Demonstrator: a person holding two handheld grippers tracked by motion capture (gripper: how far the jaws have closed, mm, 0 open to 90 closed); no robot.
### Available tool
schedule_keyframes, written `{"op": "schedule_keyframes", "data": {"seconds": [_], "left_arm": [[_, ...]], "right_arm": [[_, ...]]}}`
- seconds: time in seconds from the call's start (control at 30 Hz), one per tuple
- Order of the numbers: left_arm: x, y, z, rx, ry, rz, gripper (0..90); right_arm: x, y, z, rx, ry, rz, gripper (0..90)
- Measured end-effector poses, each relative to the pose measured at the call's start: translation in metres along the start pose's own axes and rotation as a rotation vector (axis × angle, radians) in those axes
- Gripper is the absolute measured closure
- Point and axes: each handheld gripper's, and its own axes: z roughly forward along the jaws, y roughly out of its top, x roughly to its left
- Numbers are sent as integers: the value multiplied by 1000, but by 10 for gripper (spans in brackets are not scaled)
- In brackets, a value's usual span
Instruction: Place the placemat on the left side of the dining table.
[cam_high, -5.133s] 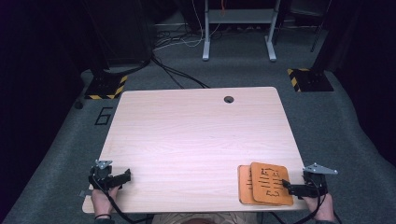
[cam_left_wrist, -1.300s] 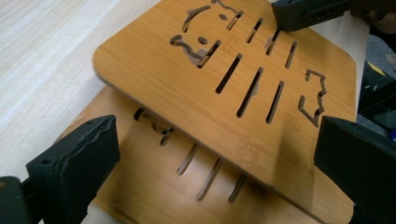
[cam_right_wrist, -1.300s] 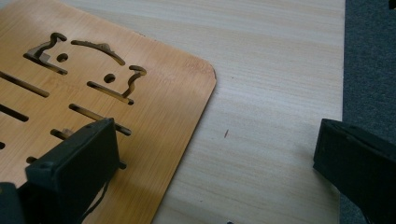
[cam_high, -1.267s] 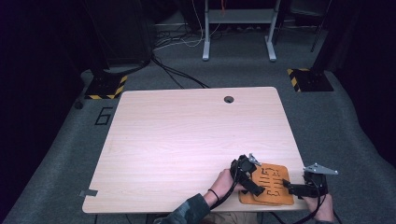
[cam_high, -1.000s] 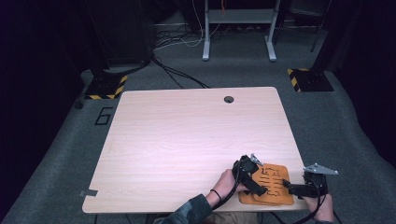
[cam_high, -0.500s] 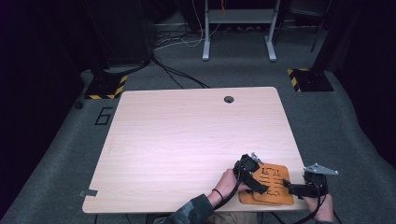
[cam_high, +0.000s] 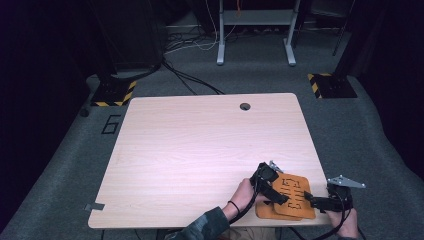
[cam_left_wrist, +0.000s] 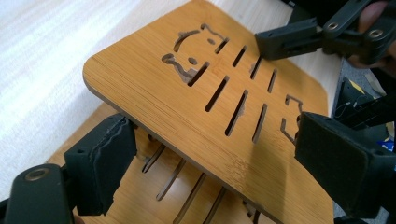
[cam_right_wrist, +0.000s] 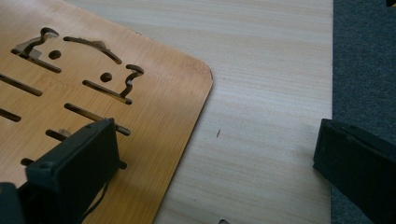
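Your left gripper, jaws spread wide, straddles the top bamboo board of 2 stacked at the table's near right corner, right gripper open too.

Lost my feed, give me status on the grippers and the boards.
Left gripper open, astride the top bamboo board. Right gripper open, one jaw over it. Lower board beneath. Nothing blocking.

**Desk and what lies on it**

The pale wood desk carries two slotted bamboo boards at its near right corner, stacked between the left tool and right tool; the lower board lies flat on the desk.
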Motion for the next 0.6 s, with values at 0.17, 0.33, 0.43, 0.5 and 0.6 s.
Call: {"op": "schedule_keyframes", "data": {"seconds": [0.17, 0.33, 0.43, 0.5, 0.6], "left_arm": [[-2, 6, -5, -13, -7, -5, 141], [-3, 12, -10, -36, -27, -6, 175], [-4, 16, -12, -41, -38, -6, 203], [-5, 18, -13, -46, -28, -8, 217], [-5, 20, -14, -53, -40, -16, 246]], "right_arm": [[-2, -1, -1, -8, 7, 20, 0], [-4, -1, -2, -14, 13, 40, 0], [-5, 0, -2, -16, 16, 54, 0], [-5, 0, -2, -17, 16, 57, 0], [-6, 0, -2, -19, 17, 65, 0]]}}
